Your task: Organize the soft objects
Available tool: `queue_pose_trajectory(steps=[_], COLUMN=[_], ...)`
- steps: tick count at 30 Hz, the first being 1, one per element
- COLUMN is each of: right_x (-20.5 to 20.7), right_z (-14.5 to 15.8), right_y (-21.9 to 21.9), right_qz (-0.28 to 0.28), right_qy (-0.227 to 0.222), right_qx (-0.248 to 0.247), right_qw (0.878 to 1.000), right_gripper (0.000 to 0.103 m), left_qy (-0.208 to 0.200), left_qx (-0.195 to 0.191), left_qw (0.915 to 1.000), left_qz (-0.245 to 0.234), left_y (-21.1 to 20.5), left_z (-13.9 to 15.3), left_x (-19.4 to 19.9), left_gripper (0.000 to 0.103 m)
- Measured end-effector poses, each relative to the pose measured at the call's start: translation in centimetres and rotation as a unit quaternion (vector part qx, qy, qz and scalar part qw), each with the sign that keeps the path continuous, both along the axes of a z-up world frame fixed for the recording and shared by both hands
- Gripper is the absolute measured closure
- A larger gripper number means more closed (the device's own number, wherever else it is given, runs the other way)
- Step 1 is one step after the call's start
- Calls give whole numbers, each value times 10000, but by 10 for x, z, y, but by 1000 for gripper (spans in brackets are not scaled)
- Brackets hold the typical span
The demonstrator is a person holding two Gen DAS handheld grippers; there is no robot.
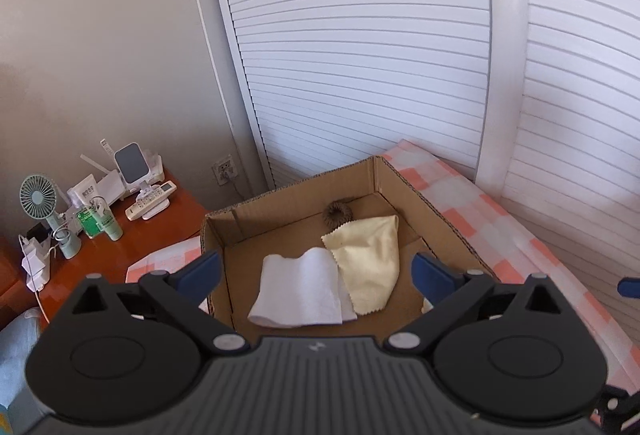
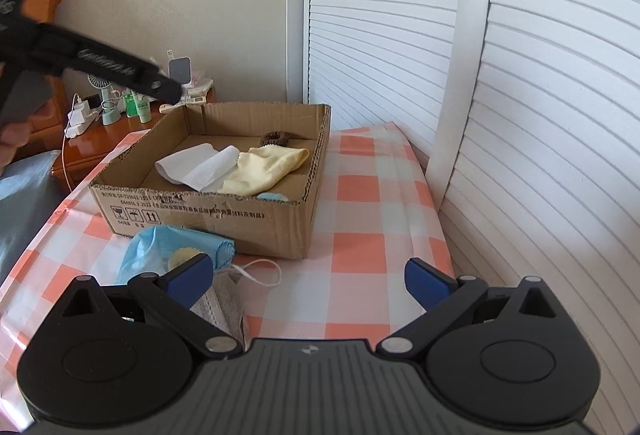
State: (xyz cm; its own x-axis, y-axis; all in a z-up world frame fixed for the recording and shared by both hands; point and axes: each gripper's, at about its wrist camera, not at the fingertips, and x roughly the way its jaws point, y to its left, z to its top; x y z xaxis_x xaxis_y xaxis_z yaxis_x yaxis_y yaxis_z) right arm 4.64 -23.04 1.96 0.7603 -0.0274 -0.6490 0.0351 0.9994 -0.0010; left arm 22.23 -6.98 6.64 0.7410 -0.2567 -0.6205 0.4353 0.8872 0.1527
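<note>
An open cardboard box (image 1: 412,191) (image 2: 208,215) sits on the checked tablecloth. In it lie a white cloth (image 1: 300,291) (image 2: 196,165), a pale yellow cloth (image 1: 370,263) (image 2: 266,165), a brown hair tie (image 1: 337,215) (image 2: 276,138) and a light blue round item (image 2: 273,197) at the near wall. My left gripper (image 1: 316,271) is open and empty above the box. My right gripper (image 2: 308,279) is open and empty over the table in front of the box. A blue cap (image 2: 172,247) and a grey face mask (image 2: 224,303) lie on the table by its left finger.
A wooden bedside table (image 1: 120,255) (image 2: 92,143) at the left holds a small fan (image 1: 40,199), bottles, chargers and a remote. White slatted doors (image 1: 360,55) (image 2: 540,115) stand behind and to the right. The left gripper's body (image 2: 80,63) crosses the upper left of the right wrist view.
</note>
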Motion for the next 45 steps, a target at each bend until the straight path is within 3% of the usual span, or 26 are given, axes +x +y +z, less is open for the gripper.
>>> queue_pose_trajectory(steps=[6, 12, 18, 22, 26, 30, 45], right_x=[-9, -17, -15, -13, -7, 4, 55], right_z=[-3, -9, -21, -28, -37, -46, -85], right_y=[6, 8, 11, 15, 20, 26, 59], right_qz=[0, -63, -10, 73, 152, 280, 626], right_qy=[45, -44, 95, 148, 245, 366, 730], right_qx=[-17, -107, -93, -84, -132, -152, -293], right_qw=[10000, 9999, 9999, 9998, 9995, 9988, 9949], right_gripper=[0, 0, 0, 0, 0, 0, 0], left_qy=[-90, -217, 1, 269, 224, 10, 134], left_qx=[30, -174, -417, -588, -157, 200, 15], left_qw=[10000, 9995, 9982, 9960, 9956, 9960, 9959], left_qz=[-21, 155, 435, 609, 891, 869, 893], left_y=[14, 33, 50, 59, 60, 58, 75], left_z=[-7, -18, -46, -65, -79, -87, -96], left_x=[-51, -97, -131, -138, -141, -147, -143], left_gripper=[1, 1, 1, 1, 1, 1, 1])
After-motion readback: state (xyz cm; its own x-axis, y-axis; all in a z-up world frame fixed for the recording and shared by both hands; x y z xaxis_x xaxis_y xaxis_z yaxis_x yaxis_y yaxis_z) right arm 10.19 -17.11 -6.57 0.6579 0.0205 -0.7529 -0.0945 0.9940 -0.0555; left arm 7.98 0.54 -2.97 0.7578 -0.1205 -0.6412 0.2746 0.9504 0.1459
